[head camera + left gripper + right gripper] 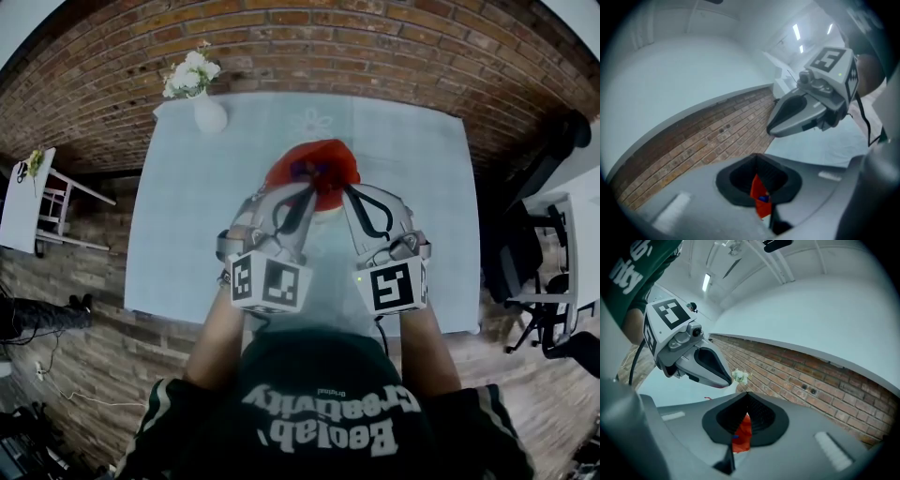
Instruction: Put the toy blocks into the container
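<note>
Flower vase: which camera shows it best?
The head view: the flower vase stands whole at the table's far corner. The right gripper view only glimpses its flowers; the left gripper view shows none.

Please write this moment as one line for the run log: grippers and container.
left gripper: shut on red container rim | right gripper: shut on same rim | red container: held by both, over table

Office-like room: brick wall (309,37), covered table (187,206), flower vase (208,114), desk chairs (536,281).

Right claw (745,405) pinched shut on red container (743,436), left claw (723,377) alongside, brick wall (811,380) behind
</note>
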{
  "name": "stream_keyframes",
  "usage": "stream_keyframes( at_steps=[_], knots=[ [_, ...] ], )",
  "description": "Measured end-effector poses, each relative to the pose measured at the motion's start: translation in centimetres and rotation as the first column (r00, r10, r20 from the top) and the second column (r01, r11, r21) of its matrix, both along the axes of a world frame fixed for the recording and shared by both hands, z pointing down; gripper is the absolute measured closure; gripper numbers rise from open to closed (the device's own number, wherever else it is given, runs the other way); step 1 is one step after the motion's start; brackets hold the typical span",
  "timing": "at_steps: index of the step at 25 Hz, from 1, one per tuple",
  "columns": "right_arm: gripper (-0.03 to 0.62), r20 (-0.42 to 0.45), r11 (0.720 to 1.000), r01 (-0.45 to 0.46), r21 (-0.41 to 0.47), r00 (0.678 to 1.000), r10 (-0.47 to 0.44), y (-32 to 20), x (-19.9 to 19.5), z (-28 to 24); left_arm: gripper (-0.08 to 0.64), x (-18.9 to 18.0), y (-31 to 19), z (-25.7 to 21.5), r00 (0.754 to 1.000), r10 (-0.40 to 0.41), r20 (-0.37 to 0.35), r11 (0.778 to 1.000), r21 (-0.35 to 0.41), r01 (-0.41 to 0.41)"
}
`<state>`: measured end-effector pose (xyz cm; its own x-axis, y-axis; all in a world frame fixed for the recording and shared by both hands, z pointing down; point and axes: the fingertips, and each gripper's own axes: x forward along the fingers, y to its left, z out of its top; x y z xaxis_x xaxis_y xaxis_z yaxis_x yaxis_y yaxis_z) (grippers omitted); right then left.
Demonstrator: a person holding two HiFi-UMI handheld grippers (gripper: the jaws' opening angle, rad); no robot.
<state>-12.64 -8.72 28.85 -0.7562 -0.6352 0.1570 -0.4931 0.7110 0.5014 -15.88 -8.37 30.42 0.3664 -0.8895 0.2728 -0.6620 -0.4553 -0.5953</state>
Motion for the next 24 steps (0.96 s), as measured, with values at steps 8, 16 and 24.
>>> stream_keyframes(
  at_steps=[8, 16, 24],
  knots=[
    [0.586, -0.02, 0.999, -0.031, 0.025, 0.999, 0.031, 0.0, 0.6, -0.4, 0.555, 0.9, 0.3, -0.6, 0.999, 0.036, -0.014, 0.999, 0.01, -0.036],
    [0.586, -0.008, 0.999, -0.028, 0.04, 1.0, 0.028, 0.0, 0.6, -0.9, 0.555, 0.7, 0.3, -0.7, 0.999, 0.034, -0.002, 0.999, 0.017, -0.034],
    [0.586, -0.037, 0.999, -0.017, 0.036, 0.999, 0.018, 0.5, -0.3, -0.4, 0.555, -0.2, 0.5, -1.1, 1.0, 0.016, -0.012, 1.0, 0.019, -0.015]
  ],
)
